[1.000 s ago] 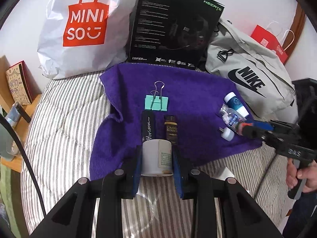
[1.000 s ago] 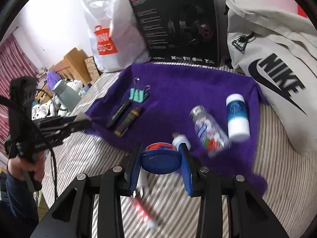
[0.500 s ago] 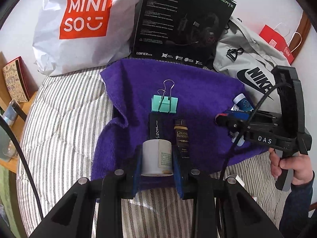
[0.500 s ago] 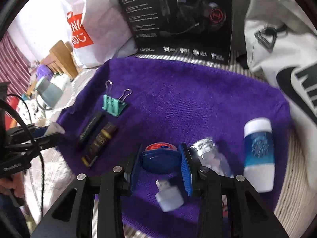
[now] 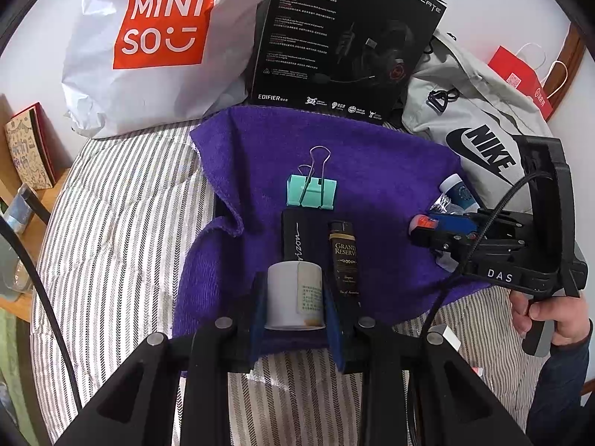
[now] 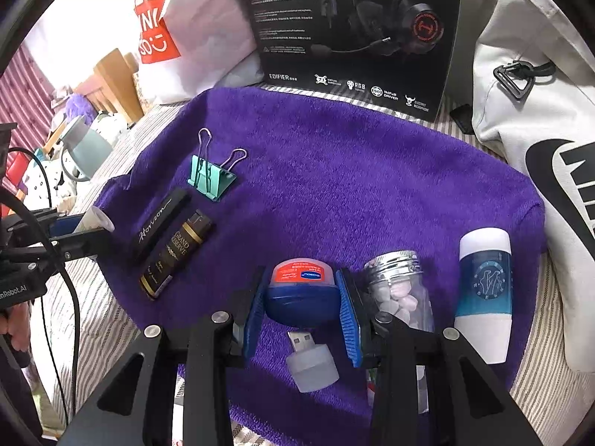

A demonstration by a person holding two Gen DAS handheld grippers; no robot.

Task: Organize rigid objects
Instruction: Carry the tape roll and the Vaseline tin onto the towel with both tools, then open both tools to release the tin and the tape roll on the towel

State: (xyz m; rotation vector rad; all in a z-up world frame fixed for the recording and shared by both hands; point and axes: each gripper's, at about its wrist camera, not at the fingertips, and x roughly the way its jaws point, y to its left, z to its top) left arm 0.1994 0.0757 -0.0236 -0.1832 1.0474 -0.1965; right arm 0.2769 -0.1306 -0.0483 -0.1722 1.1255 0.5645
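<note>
Crowding is the risk: the right claw (image 6: 302,310), pinching a small blue jar with a red label (image 6: 302,291) low over the purple towel (image 6: 353,171), could knock the clear pill bottle (image 6: 399,290) just right of it or the white USB plug (image 6: 310,362) beneath; the left claw (image 5: 295,306) pinches a white cylindrical tub (image 5: 295,293).

Open purple towel (image 6: 334,171) across the middle and toward the back, wide enough for a tool to pass. Blocked at the rear by the black headset box (image 6: 357,29), the white shopping bag (image 5: 156,44) and the grey backpack (image 6: 539,111). Crowded along the left: binder clip (image 6: 212,180), black pen case (image 6: 160,223), brown tube (image 6: 174,256). Tight on the right: pill jar (image 6: 401,290) just beside the blue-and-white bottle (image 6: 483,290); USB plug (image 6: 312,362) low in front. Bare striped bed (image 5: 111,223) left of the towel.
</note>
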